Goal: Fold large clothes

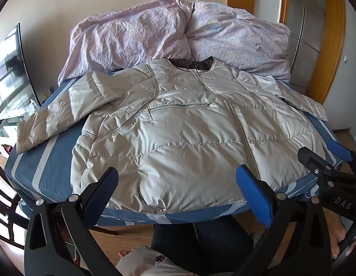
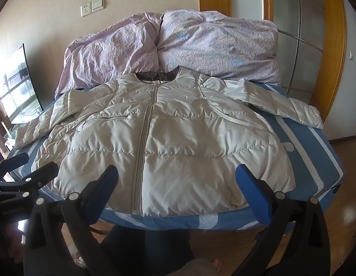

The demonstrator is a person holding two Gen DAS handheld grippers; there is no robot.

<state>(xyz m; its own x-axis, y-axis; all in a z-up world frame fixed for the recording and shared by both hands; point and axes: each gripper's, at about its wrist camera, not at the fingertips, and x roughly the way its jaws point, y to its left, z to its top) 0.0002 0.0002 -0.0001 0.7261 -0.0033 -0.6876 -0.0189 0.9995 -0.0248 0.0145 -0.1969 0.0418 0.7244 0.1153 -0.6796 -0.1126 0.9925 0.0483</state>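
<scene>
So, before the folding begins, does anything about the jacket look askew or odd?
Mostly fine: the jacket lies flat, zipped, front up. Only its left-side sleeve is bent at the elbow, while the other sleeve lies nearly straight.

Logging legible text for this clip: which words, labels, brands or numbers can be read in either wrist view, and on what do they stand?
"DAS": white letters on the black body of the right gripper, seen in the left wrist view.
Faint grey print on the left gripper body in the right wrist view: too blurred to read.
Jacket, bed sheet, wall socket: no readable text.
</scene>
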